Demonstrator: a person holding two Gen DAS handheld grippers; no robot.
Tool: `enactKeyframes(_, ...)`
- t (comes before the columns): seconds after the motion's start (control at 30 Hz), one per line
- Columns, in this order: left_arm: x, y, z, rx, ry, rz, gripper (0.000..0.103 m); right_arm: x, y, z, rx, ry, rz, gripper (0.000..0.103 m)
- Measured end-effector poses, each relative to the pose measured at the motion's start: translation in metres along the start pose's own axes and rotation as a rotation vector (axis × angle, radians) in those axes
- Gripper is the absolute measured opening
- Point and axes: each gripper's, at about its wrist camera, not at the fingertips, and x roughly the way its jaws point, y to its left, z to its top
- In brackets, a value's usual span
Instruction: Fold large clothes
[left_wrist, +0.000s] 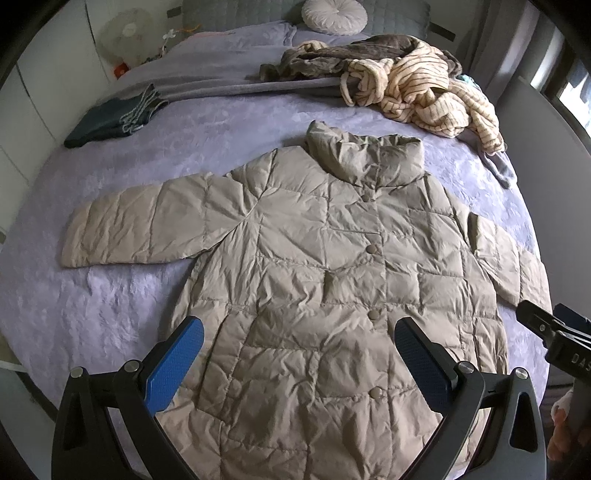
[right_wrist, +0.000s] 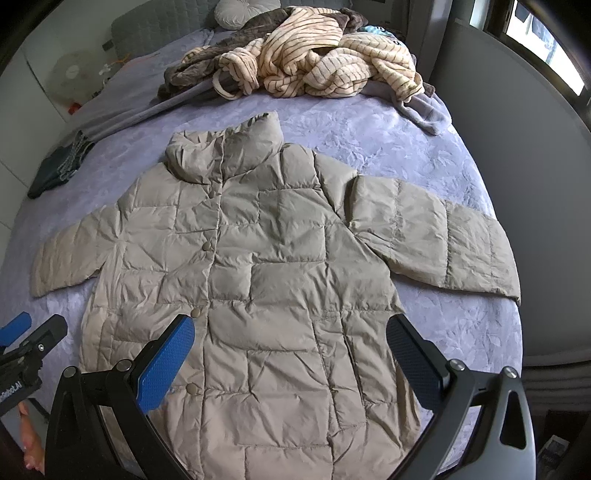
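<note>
A beige quilted puffer jacket (left_wrist: 314, 266) lies flat, buttoned front up, on the lavender bed (left_wrist: 110, 295), directly ahead of and beneath both tools, sleeves spread to either side. The left hand-held gripper (left_wrist: 299, 365) hovers released over the hem, jaws wide and grasping nothing. The right hand-held gripper (right_wrist: 291, 365) likewise hangs spread and empty. Beyond the collar sits a striped robe (right_wrist: 317, 62); folded dark clothes (left_wrist: 110, 122) lie far left.

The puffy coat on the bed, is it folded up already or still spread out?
Spread out. The puffy coat lies flat, front up and buttoned, on the bed, both sleeves stretched sideways. No fold shows.
</note>
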Motion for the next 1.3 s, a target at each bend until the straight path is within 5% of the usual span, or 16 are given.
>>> enactKeyframes(0.37,0.058,0.08,0.036,-0.046,0.056,-0.073,0.103,0.015,0.031,-0.001,0.074,-0.009,0.018,0.103)
enactKeyframes(0.57,0.105,0.147,0.047,-0.157,0.102,-0.146,0.103,0.035,0.068,0.0,0.071,-0.04,0.041,0.103)
enactKeyframes(0.67,0.128,0.186,0.045,-0.234,0.118,-0.177,0.103,0.056,0.094,-0.001,0.047,0.037,0.098,0.103)
enactKeyframes(1.03,0.216,0.339,0.022,-0.654,0.05,-0.314,0.103,0.133,0.169,-0.028,0.015,0.153,0.232,0.103)
enactKeyframes(1.3,0.236,0.379,0.072,-0.69,-0.096,-0.267,0.103,0.158,0.196,-0.026,0.005,0.1,0.296,0.103)
